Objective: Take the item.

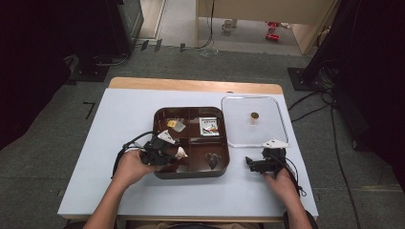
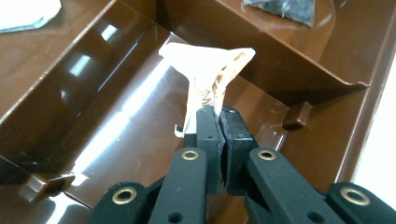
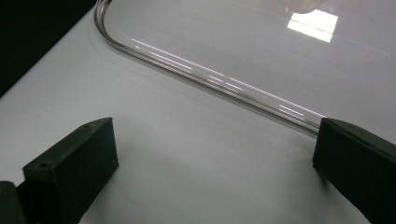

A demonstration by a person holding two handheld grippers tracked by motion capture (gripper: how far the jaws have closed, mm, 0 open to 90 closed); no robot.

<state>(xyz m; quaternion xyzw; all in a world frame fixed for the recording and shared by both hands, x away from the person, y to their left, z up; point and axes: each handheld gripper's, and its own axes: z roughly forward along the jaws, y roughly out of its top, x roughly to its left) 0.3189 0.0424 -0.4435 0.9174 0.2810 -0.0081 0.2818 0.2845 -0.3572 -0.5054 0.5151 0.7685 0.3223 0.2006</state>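
While the left gripper [image 2: 218, 122] sits low in the left gripper view, its jaws are pinched together on a small cream packet [image 2: 210, 70], which stands up from them over the brown tray's [image 1: 162, 172] lower-left compartment; the packet's long axis runs up the frame, away from the jaws; at lower right of the high view, the right gripper [image 1: 249, 163] rests with jaws wide apart, holding nothing, just below the clear lid [image 1: 282, 121]; the left hand [image 1: 128, 168] is nearer the tray.
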